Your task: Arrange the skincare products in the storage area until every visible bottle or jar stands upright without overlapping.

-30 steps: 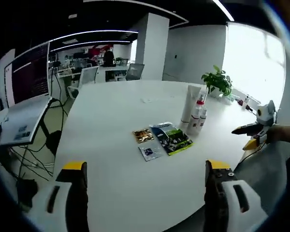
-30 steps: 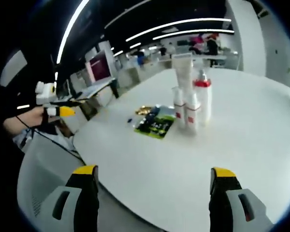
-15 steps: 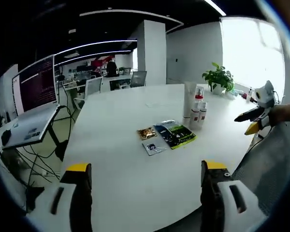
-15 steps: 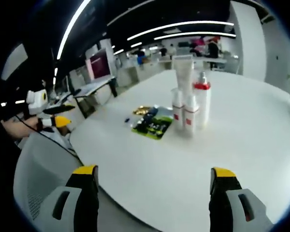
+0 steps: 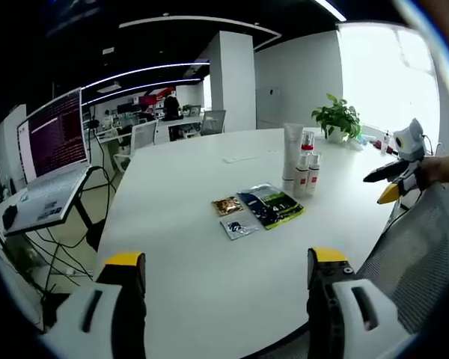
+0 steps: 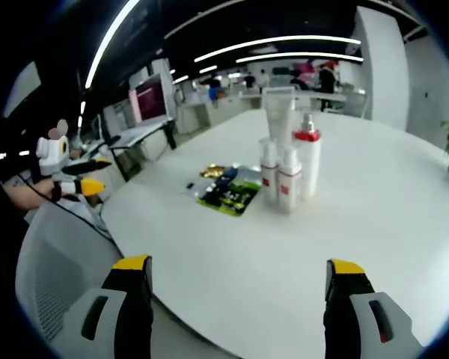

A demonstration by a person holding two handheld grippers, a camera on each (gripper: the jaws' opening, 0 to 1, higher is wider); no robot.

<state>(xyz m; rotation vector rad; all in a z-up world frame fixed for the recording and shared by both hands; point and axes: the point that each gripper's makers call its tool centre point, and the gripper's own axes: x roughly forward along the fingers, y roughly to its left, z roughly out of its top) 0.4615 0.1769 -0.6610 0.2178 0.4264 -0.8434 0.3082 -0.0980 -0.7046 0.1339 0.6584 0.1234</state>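
1. Both pairs of jaws stand wide apart and hold nothing; the left gripper and the right gripper hang over the near edge of the white tabletop.
2. Near the middle of the tabletop, a tall white tube, a bottle with a red collar and two small bottles stand upright in a tight group, close together or touching.
3. Just beside the group lie a green and black packet and some smaller sachets, flat on the surface.
4. I judge the bottles light, stiff and smooth, so they may slip or tip easily; a grip on the middle of the body seems the safest.
5. I judge the tube softer, so it needs a gentle squeeze low on the body.
6. I judge the flat packets thin and limp, and hard to lift from the surface.
7. Each gripper points forward toward the group from a different side, well apart from it; in the left gripper view the right gripper shows at the right edge, held by a hand above a mesh chair.
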